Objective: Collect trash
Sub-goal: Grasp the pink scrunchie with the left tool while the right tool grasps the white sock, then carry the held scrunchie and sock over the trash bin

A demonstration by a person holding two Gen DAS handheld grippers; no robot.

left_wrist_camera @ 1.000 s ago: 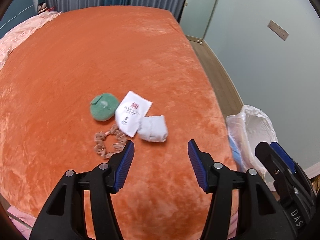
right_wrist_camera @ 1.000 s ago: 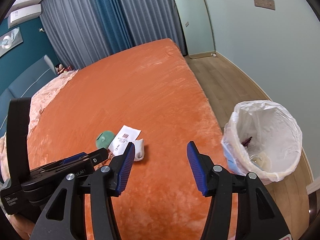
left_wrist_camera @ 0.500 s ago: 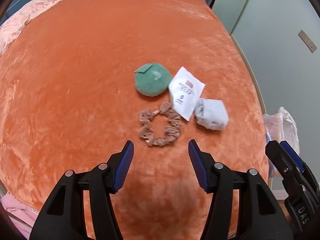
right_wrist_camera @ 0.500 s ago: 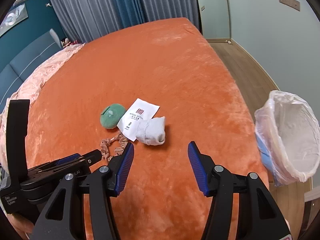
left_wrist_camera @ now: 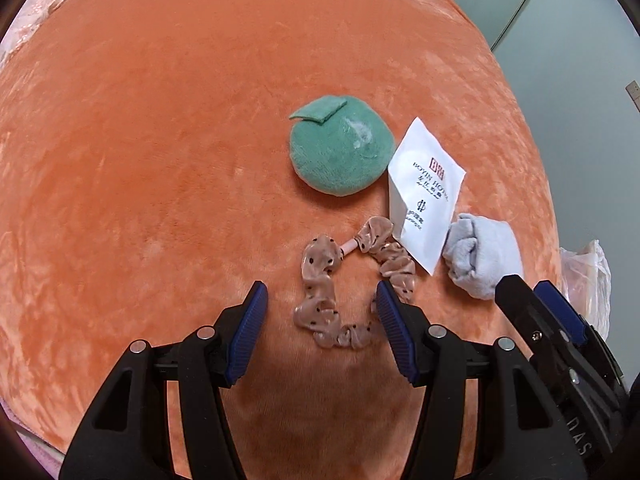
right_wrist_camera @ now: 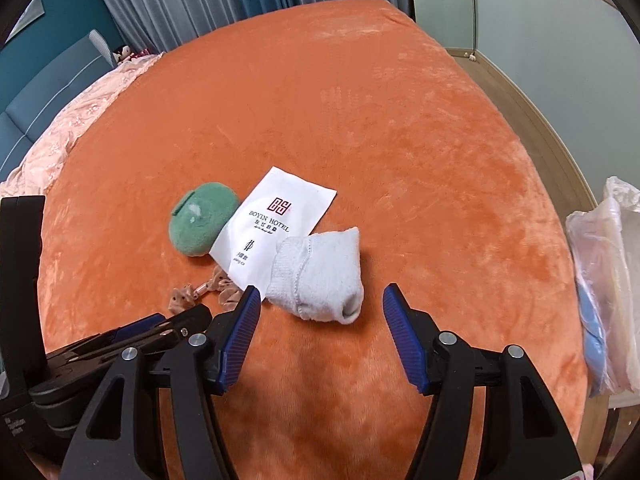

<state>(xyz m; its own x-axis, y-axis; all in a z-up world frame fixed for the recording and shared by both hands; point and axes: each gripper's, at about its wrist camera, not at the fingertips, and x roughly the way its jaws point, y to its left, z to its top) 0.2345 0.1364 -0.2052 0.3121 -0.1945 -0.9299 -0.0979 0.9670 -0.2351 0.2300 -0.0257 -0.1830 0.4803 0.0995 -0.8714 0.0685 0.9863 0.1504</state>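
1. Left wrist view: the items on the bed (left_wrist_camera: 160, 120) fill more of the frame than a second ago, so the left gripper (left_wrist_camera: 318, 312) has come down close over them. Its jaws are spread at the same width as before and pinch nothing. The scrunchie (left_wrist_camera: 320, 280) now lies partly between the blue pads at lower centre, one pad at the loop's right edge; I cannot tell if it touches. My judgement: a pick is being lined up on the scrunchie.

2. Left wrist view, other items: the green pad (left_wrist_camera: 340, 148) lies at centre, the white packet (left_wrist_camera: 424, 200) just right of it, and the grey sock (left_wrist_camera: 480, 256) right of that, with the right gripper's tip in front of the sock's lower corner. A sliver of the bin bag (left_wrist_camera: 588, 272) shows at the right edge.

3. Left wrist view, writing: the packet bears a red square logo and "BOYIN HOTEL"; the smaller lines are too small to read.

4. Right wrist view: the right gripper (right_wrist_camera: 322, 312) has also dropped nearer. Its jaws have just been opening and stand wide, with the sock just beyond the tips at centre, not yet between them. The bin bag (right_wrist_camera: 608, 280) has slid to the right edge.

5. Right wrist view, writing: the packet (right_wrist_camera: 276, 220) reads "BOYIN HOTEL" under the red logo, then characters I cannot read. Nothing is collected yet.
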